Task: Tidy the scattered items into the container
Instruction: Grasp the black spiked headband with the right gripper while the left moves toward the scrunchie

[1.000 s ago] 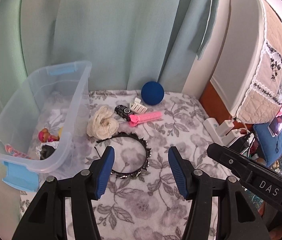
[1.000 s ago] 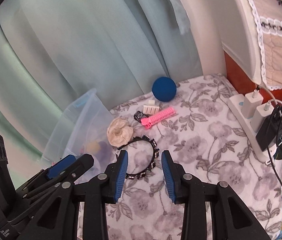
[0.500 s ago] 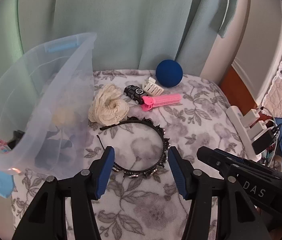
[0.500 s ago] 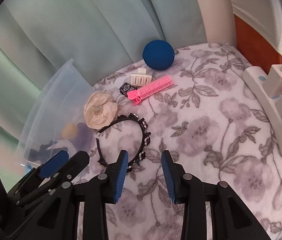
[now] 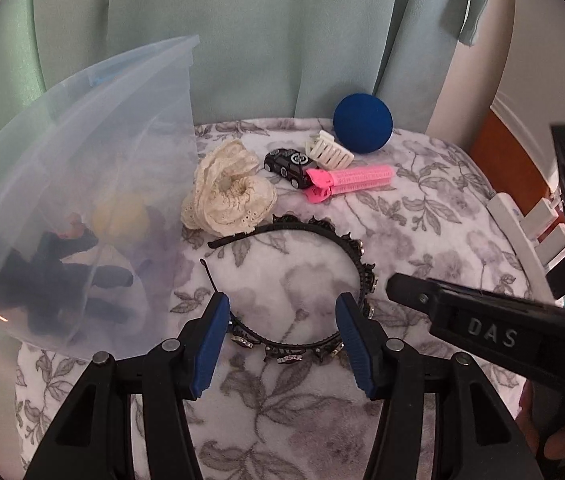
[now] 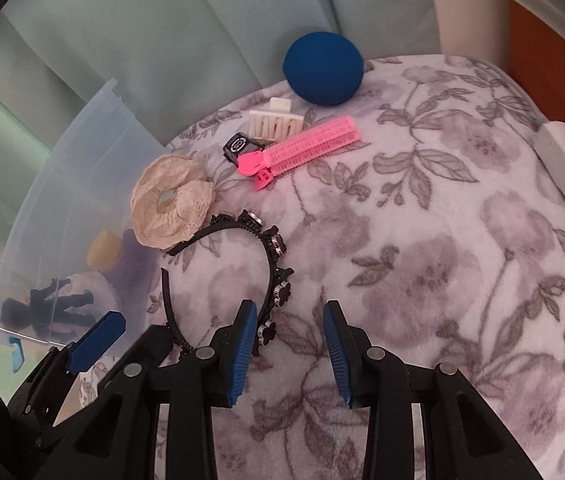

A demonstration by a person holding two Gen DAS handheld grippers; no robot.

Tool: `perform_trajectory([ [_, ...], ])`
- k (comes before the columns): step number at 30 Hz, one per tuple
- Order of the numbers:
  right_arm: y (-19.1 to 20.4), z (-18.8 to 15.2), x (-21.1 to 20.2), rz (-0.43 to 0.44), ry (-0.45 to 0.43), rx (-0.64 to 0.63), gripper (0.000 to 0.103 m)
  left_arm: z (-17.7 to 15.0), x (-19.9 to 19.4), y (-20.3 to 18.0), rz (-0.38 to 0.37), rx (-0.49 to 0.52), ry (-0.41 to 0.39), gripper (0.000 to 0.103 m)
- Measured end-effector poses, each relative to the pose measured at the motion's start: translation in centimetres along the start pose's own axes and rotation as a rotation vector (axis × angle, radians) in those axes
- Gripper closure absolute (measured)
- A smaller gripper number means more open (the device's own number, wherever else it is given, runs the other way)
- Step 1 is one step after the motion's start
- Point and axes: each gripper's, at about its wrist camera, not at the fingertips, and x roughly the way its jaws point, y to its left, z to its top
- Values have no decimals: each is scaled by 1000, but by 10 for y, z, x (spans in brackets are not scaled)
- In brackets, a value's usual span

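Observation:
A black beaded headband [image 5: 362,272] lies on the floral blanket. My left gripper [image 5: 282,340] hovers open just over its near arc, one blue pad on either side. My right gripper [image 6: 288,346] is open too, narrower, and its left pad sits against the headband's [image 6: 276,248] beaded side; nothing is pinched. Beyond lie a cream scrunchie [image 5: 226,192], a black toy car [image 5: 286,164], a white claw clip [image 5: 328,154], a pink hair clip [image 5: 350,180] and a blue ball [image 5: 362,124]. The clear plastic bin [image 5: 82,140] stands at the left, holding a dark doll and a yellow item.
A teal curtain [image 5: 242,40] hangs right behind the blanket. A white power strip [image 5: 522,232] with plugged chargers runs along the right edge. The right tool's black body [image 5: 482,328] crosses the left view's lower right. Bare blanket [image 6: 442,260] lies right of the headband.
Both grippers have come down and forward toward the headband, which now looks larger and sits at their fingertips. Neither gripper's opening has changed, and nothing on the blanket has moved.

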Motion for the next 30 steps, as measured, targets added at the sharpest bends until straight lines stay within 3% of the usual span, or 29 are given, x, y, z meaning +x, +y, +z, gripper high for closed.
perform_trajectory([
  [9,13,5,29,-37,40,-65,66,-1,8,-2,56,57,-33,47],
  [14,20,7,36,-98,30,-96,77,-1,15,2,62,57,-21,47],
  [18,14,9,34,-98,25,-97,83,-1,17,1,62,61,-22,47],
  [26,-15,12,14,-158,-8,-68,86,12,23,-6,62,65,-39,47],
  [30,-45,12,-1,-196,-23,-22,86,27,28,-11,100,50,-57,46],
])
